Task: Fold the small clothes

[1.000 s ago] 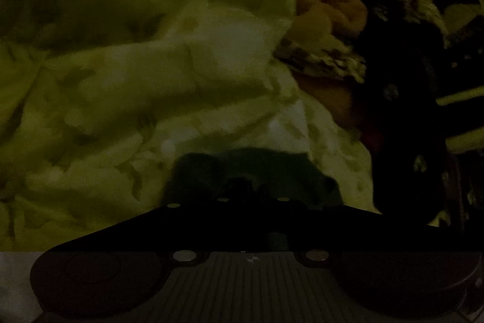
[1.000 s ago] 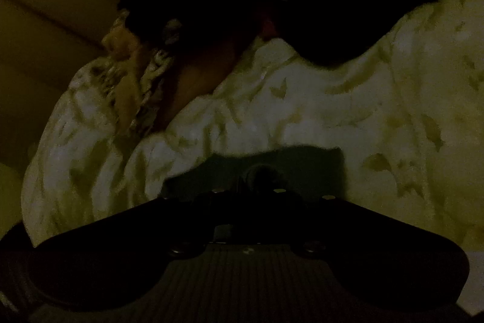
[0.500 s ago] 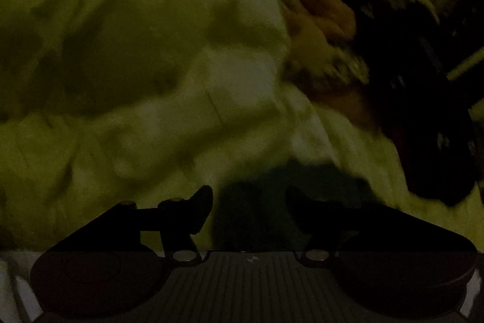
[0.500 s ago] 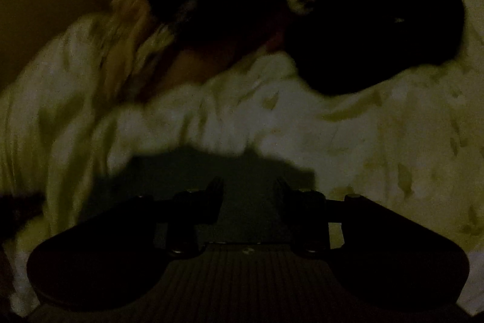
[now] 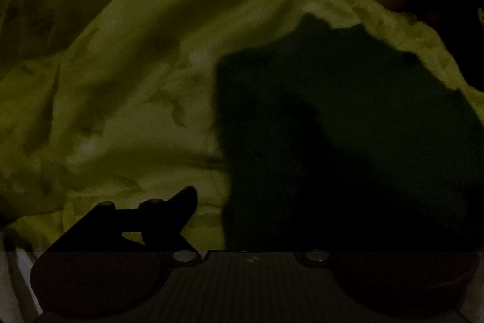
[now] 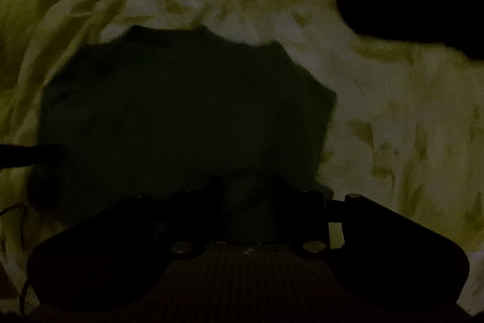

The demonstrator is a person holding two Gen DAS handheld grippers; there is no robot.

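Fingers spread over dark garment on pale bedding.

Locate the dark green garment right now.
The dark green garment lies on the pale leaf-print bedding, just ahead of the right gripper; in the left wrist view it fills the lower right.

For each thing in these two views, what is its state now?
Dark green cloth: lying spread on the bedcover, outline uneven.
Bedcover: rumpled, creased.
Left claw: open, one finger over the bedcover, the other lost in the dark.
Right claw: open, over the cloth's near edge.
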